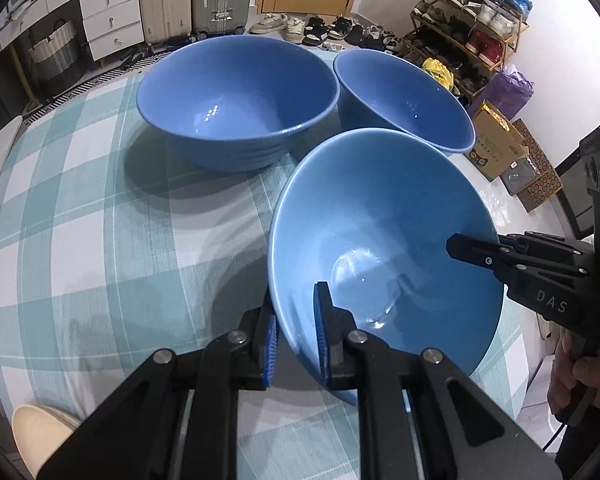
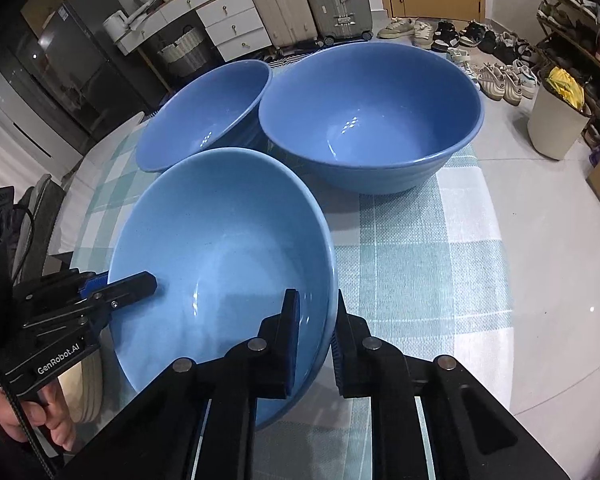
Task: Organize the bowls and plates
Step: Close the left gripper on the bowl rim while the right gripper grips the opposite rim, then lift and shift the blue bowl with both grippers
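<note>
Left wrist view: left gripper (image 1: pixel 296 340) clamps the near rim of a tilted blue bowl (image 1: pixel 384 248), raised off the checked tablecloth (image 1: pixel 100 220); right gripper (image 1: pixel 466 250), lettered "DAS", pinches the far rim. 2 more bowls (image 1: pixel 236 100) sit behind.

Right wrist view: right gripper (image 2: pixel 318 344) grips the bowl (image 2: pixel 220 248) rim; left gripper (image 2: pixel 140 286) reads "GenRobot.AI".

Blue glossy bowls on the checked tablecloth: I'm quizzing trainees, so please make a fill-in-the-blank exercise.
1. The table holds ___ blue glossy bowls.
2. The nearest blue bowl is gripped by ___ grippers.
3. The left gripper pinches that bowl's ___.
4. The checked tablecloth is white and ___.

Answers: three; two; rim; green
</note>
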`<state>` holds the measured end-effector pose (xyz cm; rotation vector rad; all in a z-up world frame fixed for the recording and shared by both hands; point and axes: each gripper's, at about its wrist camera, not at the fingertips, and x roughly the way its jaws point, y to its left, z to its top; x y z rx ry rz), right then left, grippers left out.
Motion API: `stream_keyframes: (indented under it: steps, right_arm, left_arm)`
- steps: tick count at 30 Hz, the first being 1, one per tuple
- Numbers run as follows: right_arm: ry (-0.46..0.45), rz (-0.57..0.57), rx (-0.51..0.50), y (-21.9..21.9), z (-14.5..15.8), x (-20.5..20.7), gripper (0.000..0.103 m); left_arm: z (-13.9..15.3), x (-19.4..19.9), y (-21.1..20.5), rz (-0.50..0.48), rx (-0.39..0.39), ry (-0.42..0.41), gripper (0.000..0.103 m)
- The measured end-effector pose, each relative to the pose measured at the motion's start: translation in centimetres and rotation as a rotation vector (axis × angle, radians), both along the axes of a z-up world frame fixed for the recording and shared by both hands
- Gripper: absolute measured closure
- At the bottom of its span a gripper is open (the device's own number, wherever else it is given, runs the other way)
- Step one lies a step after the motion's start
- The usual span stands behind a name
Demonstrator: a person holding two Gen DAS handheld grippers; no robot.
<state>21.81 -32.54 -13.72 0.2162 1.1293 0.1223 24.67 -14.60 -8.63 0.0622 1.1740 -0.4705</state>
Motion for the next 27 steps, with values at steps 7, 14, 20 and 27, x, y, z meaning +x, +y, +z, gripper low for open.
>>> stream_keyframes:
  steps: [7, 14, 20, 27]
  right_arm:
    - [0.036, 0.012, 0.038, 0.4, -0.1, -1.1, 0.089]
    - [0.049, 0.050, 0.063, 1.3, 0.6, -3.4, 0.089]
    - [0.070, 0.064, 0.072, 2.5, 0.5, -5.8, 0.089]
    - [0.089, 0.057, 0.083, 3.0, 0.9, -8.1, 0.089]
  left_arm:
    - [0.5, -1.5, 0.8, 0.013, -0.006, 0.005, 0.089]
    - [1.0, -3.9, 2.2, 0.018, -0.007, 0.002, 0.089]
    - [0.4, -6.3, 3.4, 0.017, -0.017, 0.022, 0.089]
    - [0.9, -8.5, 3.9, 0.013, -0.026, 0.032, 0.089]
